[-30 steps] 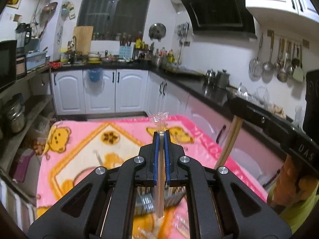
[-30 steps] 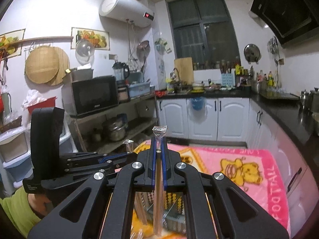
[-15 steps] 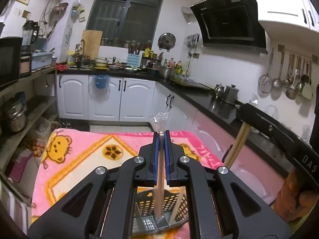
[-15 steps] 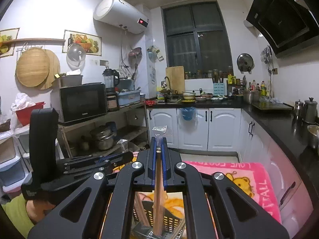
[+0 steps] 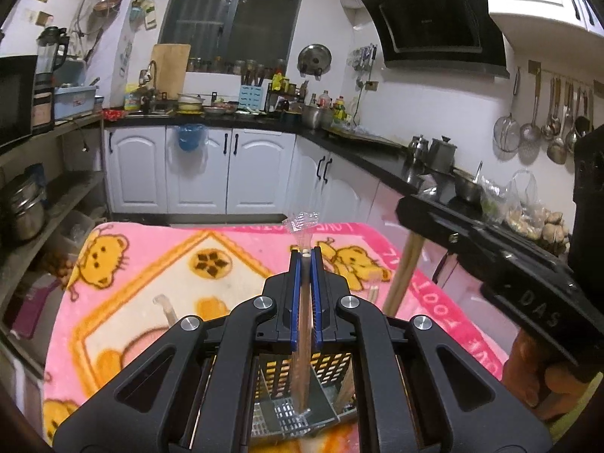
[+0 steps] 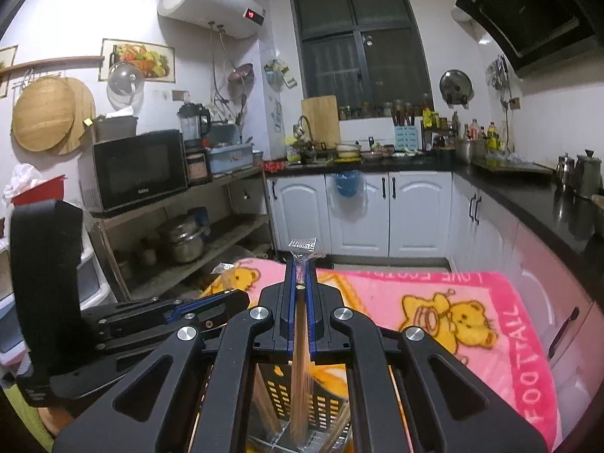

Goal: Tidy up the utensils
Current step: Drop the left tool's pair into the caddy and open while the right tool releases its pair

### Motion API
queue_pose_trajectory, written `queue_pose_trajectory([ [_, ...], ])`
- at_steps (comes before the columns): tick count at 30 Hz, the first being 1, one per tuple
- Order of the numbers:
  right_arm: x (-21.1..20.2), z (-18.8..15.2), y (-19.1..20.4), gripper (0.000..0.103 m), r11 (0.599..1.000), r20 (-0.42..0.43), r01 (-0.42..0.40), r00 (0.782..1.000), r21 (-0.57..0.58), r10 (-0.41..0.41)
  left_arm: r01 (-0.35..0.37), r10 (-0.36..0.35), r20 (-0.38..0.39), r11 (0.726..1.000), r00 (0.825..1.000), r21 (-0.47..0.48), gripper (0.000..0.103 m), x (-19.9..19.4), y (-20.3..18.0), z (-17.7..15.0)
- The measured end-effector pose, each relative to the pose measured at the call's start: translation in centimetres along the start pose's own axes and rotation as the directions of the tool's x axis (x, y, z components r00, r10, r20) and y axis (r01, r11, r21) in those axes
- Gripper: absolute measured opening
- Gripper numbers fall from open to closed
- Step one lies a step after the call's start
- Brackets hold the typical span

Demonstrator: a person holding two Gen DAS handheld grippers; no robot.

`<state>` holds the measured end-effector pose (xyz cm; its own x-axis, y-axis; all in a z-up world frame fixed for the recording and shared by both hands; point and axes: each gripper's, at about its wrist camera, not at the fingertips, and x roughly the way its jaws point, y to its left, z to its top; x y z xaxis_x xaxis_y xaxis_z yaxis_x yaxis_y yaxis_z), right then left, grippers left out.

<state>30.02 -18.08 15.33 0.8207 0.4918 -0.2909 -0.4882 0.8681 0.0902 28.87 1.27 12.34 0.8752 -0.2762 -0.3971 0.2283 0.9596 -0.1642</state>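
My left gripper (image 5: 305, 255) is shut on a pair of wrapped wooden chopsticks (image 5: 303, 358), held upright with the lower end inside a perforated black utensil basket (image 5: 302, 404) on the pink blanket. My right gripper (image 6: 301, 262) is shut on another wrapped pair of chopsticks (image 6: 300, 373), also upright, its lower end in the same basket (image 6: 302, 407). The basket holds other wooden sticks. The right gripper (image 5: 490, 241) shows at the right of the left wrist view, the left gripper (image 6: 113, 324) at the left of the right wrist view.
A pink bear-print blanket (image 5: 158, 275) covers the table. A loose wrapped utensil (image 5: 168, 309) lies on it to the left of the basket. Black counters with pots (image 5: 434, 151) run along the right, open shelves with a steel pot (image 6: 185, 238) along the left.
Both grippers have moved with their chopsticks over the basket and lowered them, so the chopstick ends now stand inside it. Both stayed shut.
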Motion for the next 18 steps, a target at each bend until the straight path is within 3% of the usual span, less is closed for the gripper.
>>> queue_pose_trajectory([
  [18,2.2,-4.9,-1.4,0.006,0.999,-0.121,0.037,0.992,0.032,-0.033,-0.006,0.006,-0.060,1.000,0.998,0.000,0.003,1.4,1.0,-4.3],
])
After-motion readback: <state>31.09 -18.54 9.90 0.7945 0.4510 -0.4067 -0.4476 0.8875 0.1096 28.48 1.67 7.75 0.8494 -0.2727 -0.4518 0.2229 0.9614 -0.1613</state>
